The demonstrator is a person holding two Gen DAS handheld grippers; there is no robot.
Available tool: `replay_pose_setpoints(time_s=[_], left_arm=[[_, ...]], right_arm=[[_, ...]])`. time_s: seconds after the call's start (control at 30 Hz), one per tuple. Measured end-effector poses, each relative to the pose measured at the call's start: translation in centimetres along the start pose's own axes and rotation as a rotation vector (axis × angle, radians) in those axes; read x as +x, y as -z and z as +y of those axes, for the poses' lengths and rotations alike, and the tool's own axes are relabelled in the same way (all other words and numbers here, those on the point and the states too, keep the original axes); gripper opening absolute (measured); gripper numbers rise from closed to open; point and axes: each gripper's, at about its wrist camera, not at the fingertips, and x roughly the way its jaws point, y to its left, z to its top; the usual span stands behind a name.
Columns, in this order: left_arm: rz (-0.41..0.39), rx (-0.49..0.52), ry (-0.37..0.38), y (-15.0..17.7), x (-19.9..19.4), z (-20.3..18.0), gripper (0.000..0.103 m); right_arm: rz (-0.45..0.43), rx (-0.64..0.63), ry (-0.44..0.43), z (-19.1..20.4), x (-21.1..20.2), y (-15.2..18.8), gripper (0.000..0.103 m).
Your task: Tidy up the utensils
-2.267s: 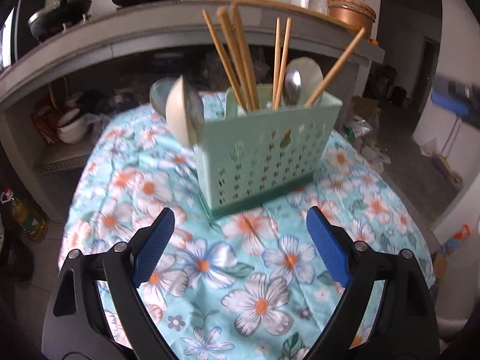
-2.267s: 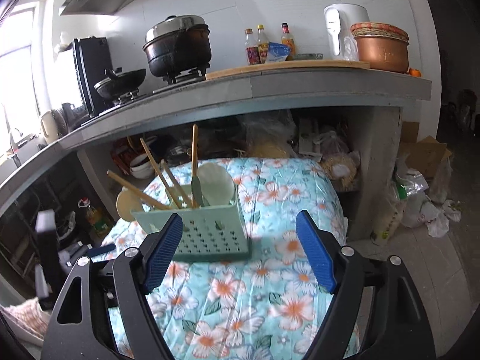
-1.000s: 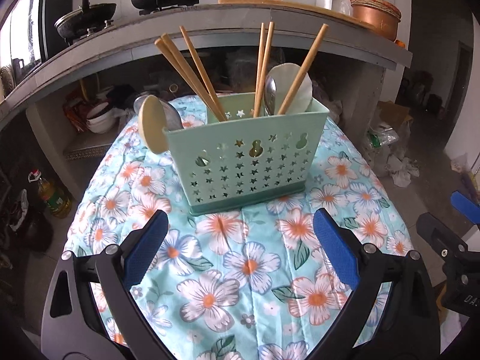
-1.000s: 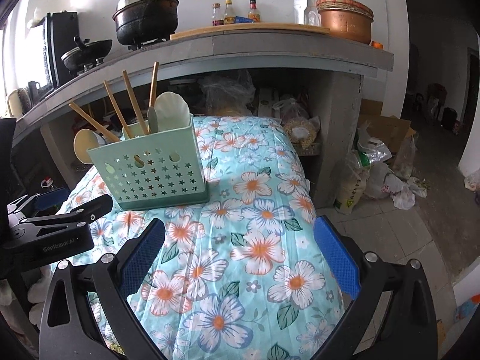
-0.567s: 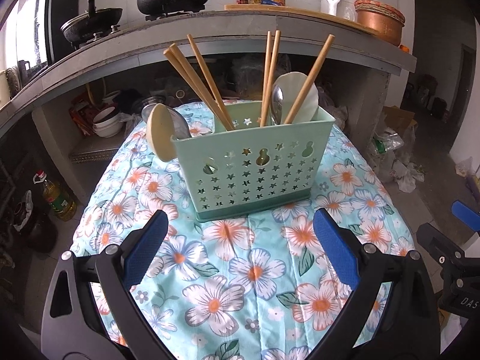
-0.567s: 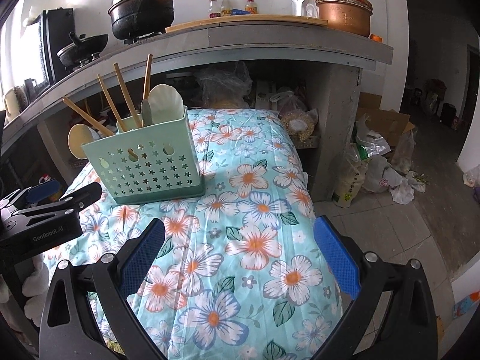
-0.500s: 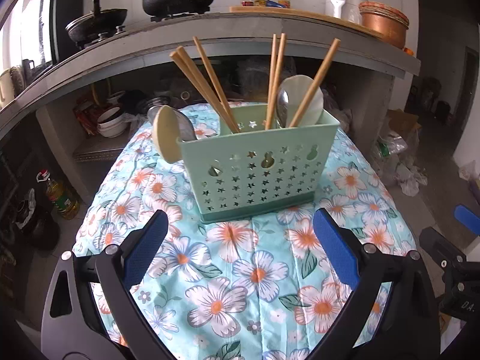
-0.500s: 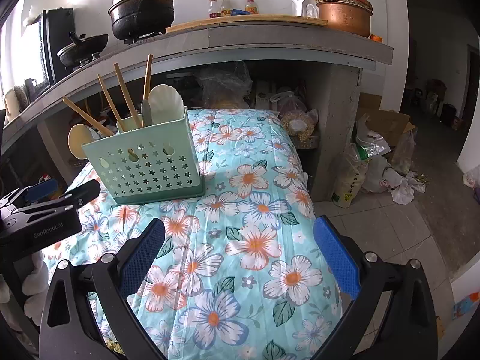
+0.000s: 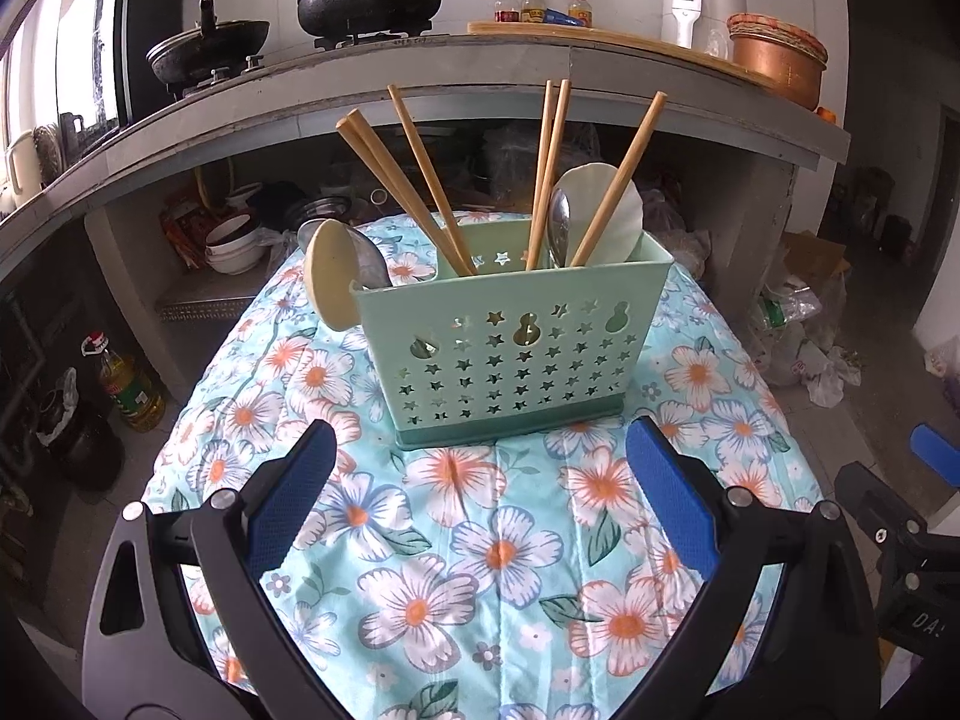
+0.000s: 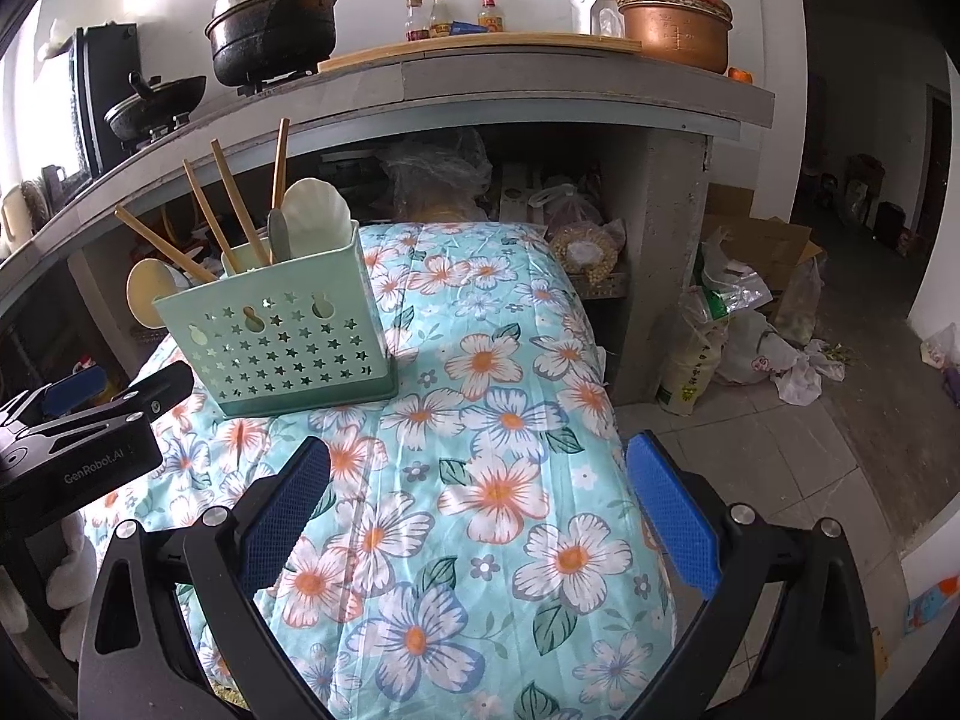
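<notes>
Hovering with jaws spread wide and empty: left claw (image 9: 477,483), over the floral tablecloth (image 9: 456,546). Standing straight ahead of it, beyond the blue pads (image 9: 288,495) and apart from them: mint-green utensil caddy (image 9: 510,354) with star cut-outs, upright on the table. Sticking up out of the caddy at slants: wooden chopsticks (image 9: 414,186), alongside a white ladle-like spoon (image 9: 606,210) and a metal spoon (image 9: 559,228). Leaning out past the caddy's left end: a beige spoon (image 9: 327,276).

Hovering also wide and empty: right claw (image 10: 477,489), near the table's right edge, above the same cloth (image 10: 480,480). Sitting ahead and to its left: the caddy (image 10: 282,336), well apart from the fingers. Poking in at the far left of the right wrist view: the left claw's black body (image 10: 78,438).
</notes>
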Motion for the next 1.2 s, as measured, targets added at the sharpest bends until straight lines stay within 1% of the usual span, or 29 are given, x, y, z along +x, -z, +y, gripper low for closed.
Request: replay_pose_setpoints(time_s=[0.23,0.37,0.6,0.87,1.1,1.2], left_arm=[[-0.015,0.044,0.008,0.3,-0.4,-1.3,0.094],[-0.017,0.058,0.0,0.7,-0.4,-1.7,0.094],[0.009,0.056,-0.002,1.1,-0.2,-2.0,0.094],[-0.015,0.071,-0.037,1.2,-0.5,-1.8,0.094],[-0.001,0.071,-0.059,1.2,-0.3,-1.1,0.094],[0.005,0.063,-0.085,1.2,0.0,-0.4,0.094]], right_arm=[[-0.007,0.011,0.01,-0.4,-0.1,-0.1,0.097],[-0.011,0.011,0.021,-0.7,-0.2,-0.2,0.097],[-0.018,0.006,0.038,-1.1,-0.3,-0.3,0.097],[-0.039,-0.044,0.087,-0.7,-0.4,-0.2,0.097],[-0.046,-0.046,0.109,-1.2,-0.5,-0.3,0.097],[-0.049,-0.045,0.115,-1.4,-0.6,-0.3,0.097]])
